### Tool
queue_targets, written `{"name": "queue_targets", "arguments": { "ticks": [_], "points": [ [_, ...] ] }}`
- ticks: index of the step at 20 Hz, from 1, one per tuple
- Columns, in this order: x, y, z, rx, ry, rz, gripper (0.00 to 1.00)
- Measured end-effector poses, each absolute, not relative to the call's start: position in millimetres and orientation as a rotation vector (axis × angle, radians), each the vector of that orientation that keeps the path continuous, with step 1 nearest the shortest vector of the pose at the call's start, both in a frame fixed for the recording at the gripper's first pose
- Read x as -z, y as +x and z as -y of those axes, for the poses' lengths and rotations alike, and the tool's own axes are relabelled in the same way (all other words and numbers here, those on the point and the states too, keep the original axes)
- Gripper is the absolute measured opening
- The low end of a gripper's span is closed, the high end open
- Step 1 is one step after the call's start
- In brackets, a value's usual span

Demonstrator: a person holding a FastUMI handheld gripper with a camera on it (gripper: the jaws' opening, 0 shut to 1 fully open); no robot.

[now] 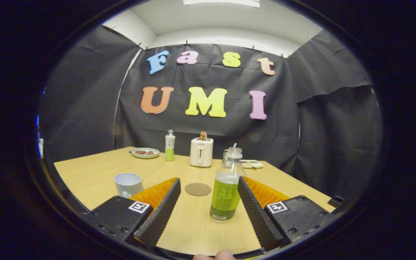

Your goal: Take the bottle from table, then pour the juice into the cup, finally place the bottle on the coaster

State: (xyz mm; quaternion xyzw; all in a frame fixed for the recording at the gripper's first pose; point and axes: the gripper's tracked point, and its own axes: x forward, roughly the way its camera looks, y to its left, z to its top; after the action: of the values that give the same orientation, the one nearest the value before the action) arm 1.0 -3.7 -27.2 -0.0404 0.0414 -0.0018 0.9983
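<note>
Bottle [226,187] of green juice is standing upright on the wooden table [85,173], and we are seeing it between the fingers of our gripper [208,187], set close against the inner face of the right finger and well apart from the left one. We are holding the gripper spread wide, with neither finger pressing on anything; whether the right finger is actually touching the bottle, we cannot tell. The bottle is capped and about half full.

Just ahead of the fingers, a little left of the bottle, the round brown coaster [198,189] is lying flat on the table. The pale cup [128,183] is sitting just outside the left finger, its mouth facing up.

Further back we are looking at a white toaster [201,152] with a slice poking out of it, a second, smaller green bottle [170,146] to its left, and a plate [145,153] beside that. Behind our bottle, a small dish [253,164] is resting near the table's far edge. A fingertip [224,255] is showing below the gripper.
</note>
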Motion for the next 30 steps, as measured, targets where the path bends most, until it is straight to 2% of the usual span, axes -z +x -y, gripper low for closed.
{"name": "queue_targets", "arguments": {
  "ticks": [14,30],
  "points": [
    [75,14,25,-0.007,-0.005,-0.182,1.0],
    [96,71,39,-0.033,0.021,-0.298,1.0]
  ]
}}
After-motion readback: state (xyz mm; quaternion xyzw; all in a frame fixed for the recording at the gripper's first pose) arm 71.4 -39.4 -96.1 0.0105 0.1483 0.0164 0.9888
